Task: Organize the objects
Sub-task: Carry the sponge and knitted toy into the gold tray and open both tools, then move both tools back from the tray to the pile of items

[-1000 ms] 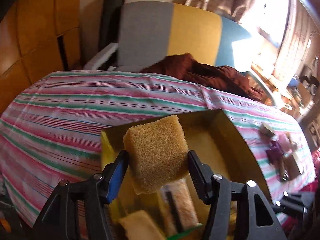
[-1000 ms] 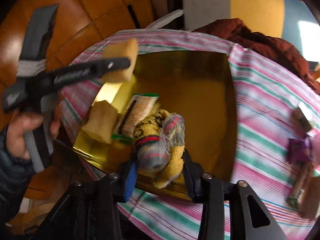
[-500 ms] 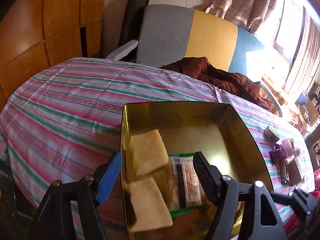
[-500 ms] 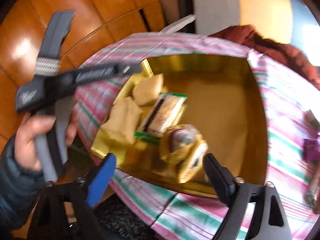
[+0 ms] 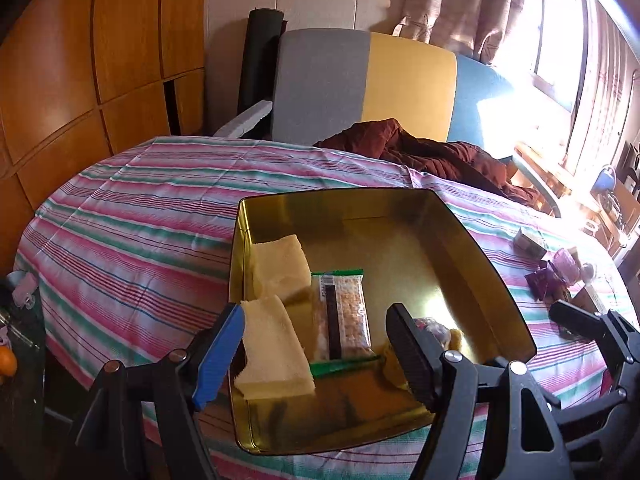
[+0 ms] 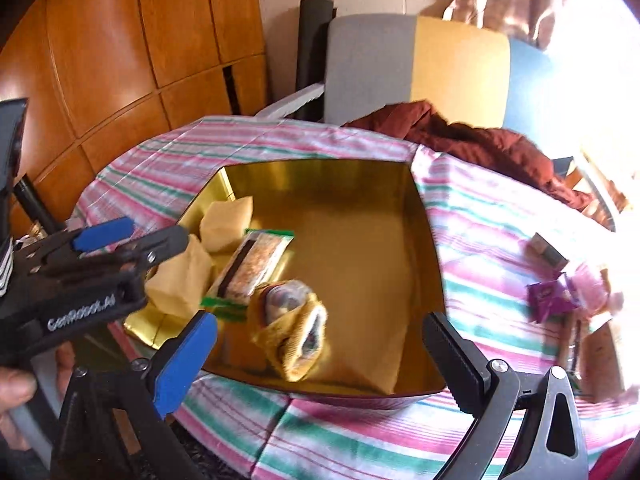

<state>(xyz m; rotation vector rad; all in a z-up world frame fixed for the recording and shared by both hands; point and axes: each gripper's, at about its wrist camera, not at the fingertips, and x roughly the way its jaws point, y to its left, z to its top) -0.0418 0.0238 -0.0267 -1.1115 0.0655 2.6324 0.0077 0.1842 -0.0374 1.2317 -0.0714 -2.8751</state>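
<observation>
Snack bar lying flat in gold tin, long axis front-to-back, both tongs released, empty.

We are seeing a gold tin sitting on a cloth striped pink, green and white. In it are lying two pale yellow sponges, a bar in a clear wrapper with green ends, and a sock — mustard yellow, showing stripes. Behind, a chair is showing grey, yellow and blue panels — a maroon garment lying below it.
</observation>
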